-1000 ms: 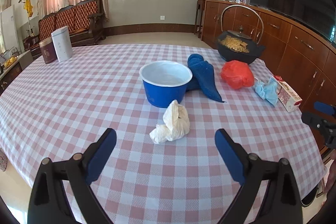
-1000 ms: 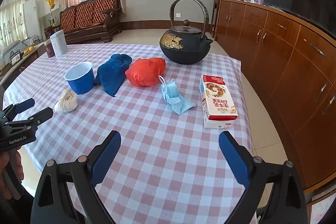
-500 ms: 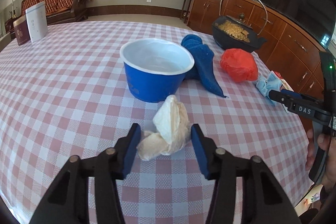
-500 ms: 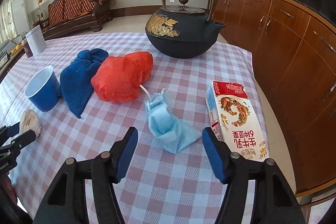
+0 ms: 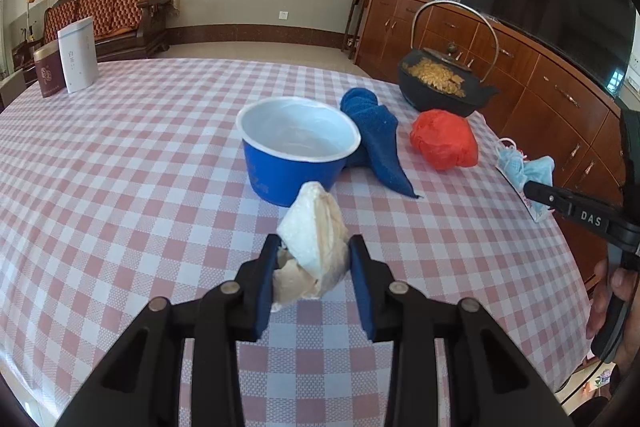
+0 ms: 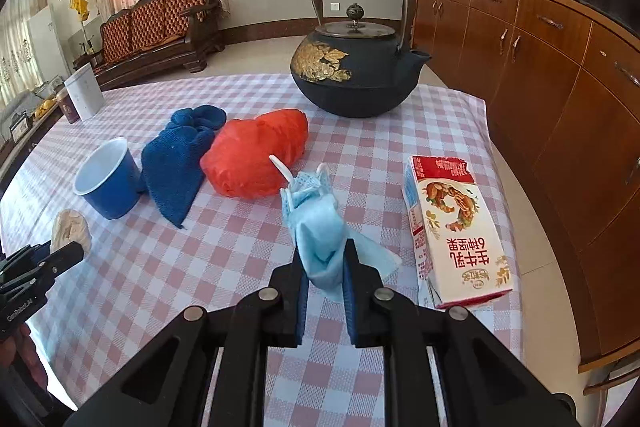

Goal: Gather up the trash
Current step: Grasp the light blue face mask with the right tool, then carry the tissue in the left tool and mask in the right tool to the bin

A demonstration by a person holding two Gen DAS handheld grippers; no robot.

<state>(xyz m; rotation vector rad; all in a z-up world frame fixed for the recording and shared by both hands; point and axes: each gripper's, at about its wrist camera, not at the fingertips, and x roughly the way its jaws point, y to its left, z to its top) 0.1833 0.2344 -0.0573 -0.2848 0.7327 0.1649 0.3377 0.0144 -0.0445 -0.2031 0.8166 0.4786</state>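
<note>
Left gripper jaws just closed, clamping crumpled tissue | right gripper jaws just closed, pinching blue face mask near tabletop's right edge | blue cup just beyond tissue | milk carton beside mask

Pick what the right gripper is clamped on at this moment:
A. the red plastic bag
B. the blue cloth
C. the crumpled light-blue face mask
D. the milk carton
C: the right gripper has its blue pads pressed on the crumpled face mask, with the milk carton lying apart beside it.
</note>
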